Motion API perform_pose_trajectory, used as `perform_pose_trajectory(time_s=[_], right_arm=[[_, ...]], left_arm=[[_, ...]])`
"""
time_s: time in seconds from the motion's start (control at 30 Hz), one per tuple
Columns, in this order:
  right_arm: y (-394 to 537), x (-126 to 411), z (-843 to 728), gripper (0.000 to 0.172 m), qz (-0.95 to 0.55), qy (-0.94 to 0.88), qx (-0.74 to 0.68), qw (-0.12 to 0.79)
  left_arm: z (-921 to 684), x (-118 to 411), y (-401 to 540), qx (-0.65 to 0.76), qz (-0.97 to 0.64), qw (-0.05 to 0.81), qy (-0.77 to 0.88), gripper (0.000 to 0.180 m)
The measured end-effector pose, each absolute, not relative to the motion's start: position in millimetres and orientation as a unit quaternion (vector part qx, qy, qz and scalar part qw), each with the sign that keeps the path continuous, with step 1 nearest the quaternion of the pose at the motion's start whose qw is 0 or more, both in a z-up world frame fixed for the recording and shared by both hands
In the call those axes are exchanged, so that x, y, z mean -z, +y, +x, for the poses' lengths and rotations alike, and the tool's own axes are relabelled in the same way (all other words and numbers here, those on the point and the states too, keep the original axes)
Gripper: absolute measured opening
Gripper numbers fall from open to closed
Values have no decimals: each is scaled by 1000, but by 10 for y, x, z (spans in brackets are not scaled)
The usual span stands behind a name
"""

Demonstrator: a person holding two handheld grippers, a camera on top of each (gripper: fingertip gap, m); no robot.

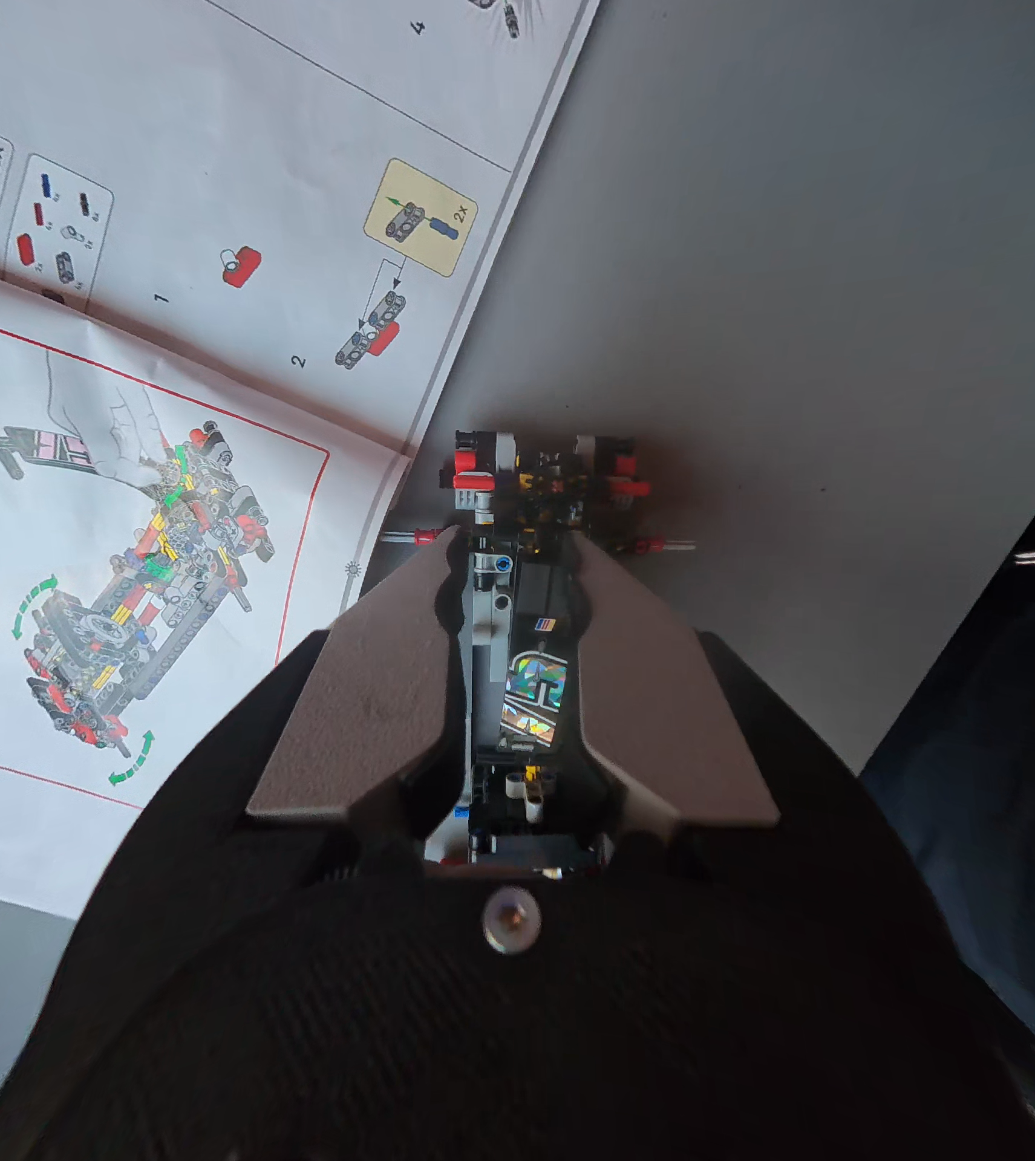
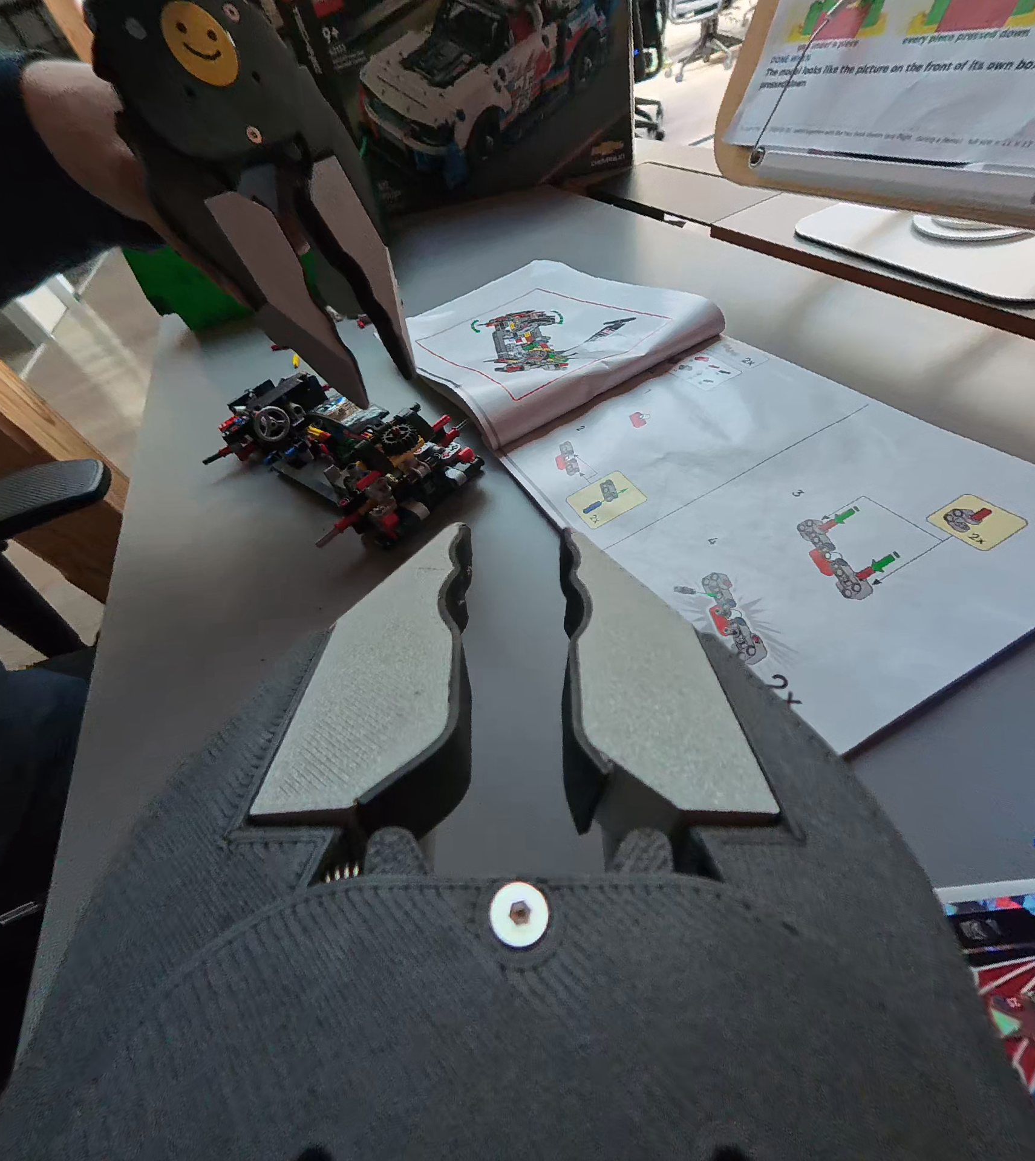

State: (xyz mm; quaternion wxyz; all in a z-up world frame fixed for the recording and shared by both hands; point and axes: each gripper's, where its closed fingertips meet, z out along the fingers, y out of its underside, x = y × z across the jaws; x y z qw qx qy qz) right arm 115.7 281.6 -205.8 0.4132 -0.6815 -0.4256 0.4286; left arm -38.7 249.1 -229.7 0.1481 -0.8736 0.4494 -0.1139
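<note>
The table is plain grey. The model chassis is mostly black with red, yellow and grey bits and a shiny holographic sticker. White booklet, red-framed picture, yellow boxes.

Left wrist view looks straight down, close over the toy car. Right wrist view looks across the table from farther back; both share car and booklet.
</note>
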Motion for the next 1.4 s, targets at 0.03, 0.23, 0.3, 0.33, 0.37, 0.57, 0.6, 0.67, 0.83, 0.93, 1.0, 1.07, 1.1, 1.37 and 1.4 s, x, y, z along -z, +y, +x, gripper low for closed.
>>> perform_pose_trajectory(time_s=[0.03,0.23,0.3,0.33,0.37,0.57,0.6,0.67,0.83,0.93,1.0,1.07,1.1,1.37,1.4], right_arm=[[2824,2061,1155,25,-681,-427,-423,418],[2810,2115,1121,24,-682,-430,-426,410],[2800,2125,1110,23,-682,-433,-426,408],[2792,2129,1105,23,-681,-434,-426,406],[2785,2134,1099,23,-681,-436,-427,405],[2748,2123,1080,23,-677,-440,-431,403],[2745,2115,1081,23,-676,-440,-432,403],[2740,2102,1083,23,-675,-439,-435,403],[2716,2081,1077,23,-672,-438,-442,401],[2698,2084,1066,23,-671,-441,-442,399],[2690,2085,1060,23,-670,-443,-442,399],[2687,2082,1059,23,-670,-443,-442,399],[2690,2078,1060,23,-670,-442,-442,400],[2710,2054,1075,23,-670,-436,-445,403],[2708,2057,1074,23,-670,-437,-446,402]], left_arm=[[-378,2298,2494,117,-873,153,449,25],[-355,2403,2479,131,-871,145,450,24],[-329,2401,2478,136,-870,145,452,23],[-323,2395,2489,135,-869,146,453,23],[-312,2388,2500,134,-869,147,453,23],[-235,2435,2506,137,-865,121,468,17],[-224,2431,2512,137,-864,120,469,17],[-213,2435,2500,135,-860,111,479,15],[-199,2437,2473,126,-854,93,496,8],[-205,2443,2474,127,-857,86,493,7],[-212,2444,2474,133,-859,83,487,7],[-211,2445,2478,139,-863,80,479,7],[-212,2445,2478,141,-865,79,476,7],[-212,2447,2464,93,-864,69,490,7],[-211,2447,2462,85,-863,68,494,7]])
